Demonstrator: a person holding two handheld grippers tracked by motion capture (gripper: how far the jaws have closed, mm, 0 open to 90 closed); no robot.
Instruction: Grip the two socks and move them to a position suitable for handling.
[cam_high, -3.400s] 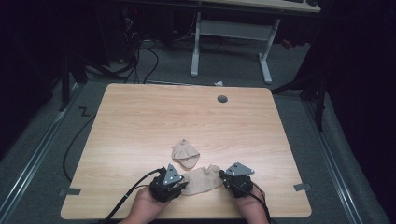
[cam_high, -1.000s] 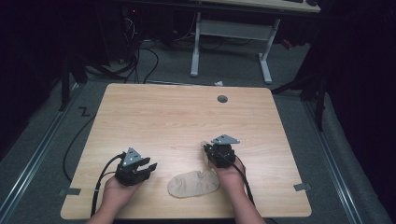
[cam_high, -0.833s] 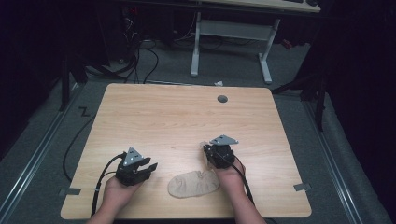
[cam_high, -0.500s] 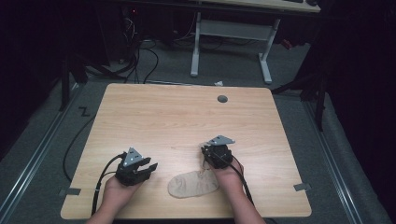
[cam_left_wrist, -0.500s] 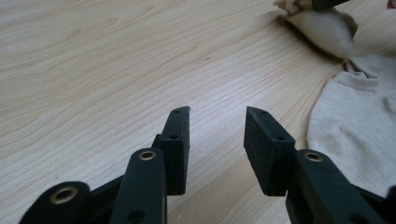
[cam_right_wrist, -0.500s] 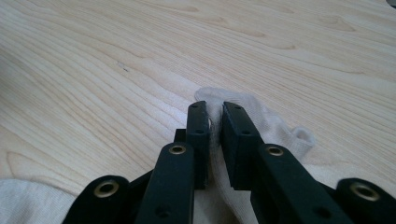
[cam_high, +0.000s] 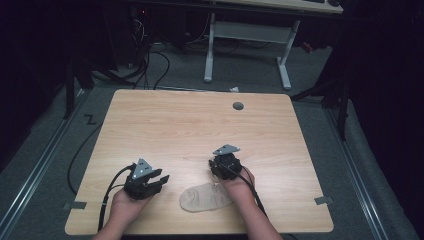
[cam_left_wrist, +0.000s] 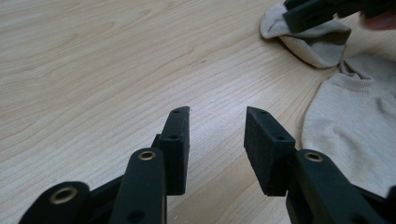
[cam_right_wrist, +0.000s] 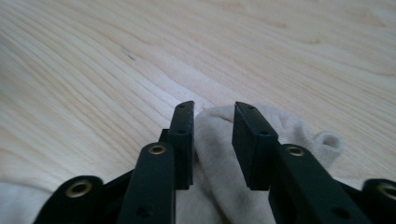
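Two beige ankle socks are on the wooden table (cam_high: 200, 125). One sock (cam_high: 205, 197) (cam_left_wrist: 355, 112) lies flat near the front edge, between the two hands. The other sock (cam_left_wrist: 308, 39) (cam_right_wrist: 219, 154) is bunched just beyond it, under my right gripper (cam_high: 216, 164) (cam_right_wrist: 212, 109). That gripper's jaws stand apart on either side of a raised fold of this sock, and its black fingers (cam_left_wrist: 313, 11) rest over the sock's far end. My left gripper (cam_high: 160, 181) (cam_left_wrist: 217, 116) is open over bare wood, left of the flat sock, holding nothing.
A round grey cable hole (cam_high: 238, 106) sits near the table's far edge. Black cables (cam_high: 112, 187) trail from the grippers off the front edge. Beyond the table is a dark floor with white desk legs (cam_high: 210, 50) and loose wires.
Over the last second my right gripper has crept slightly left over the bunched sock. 3.4 s ago both grippers were together at the front edge; the left has since moved left.
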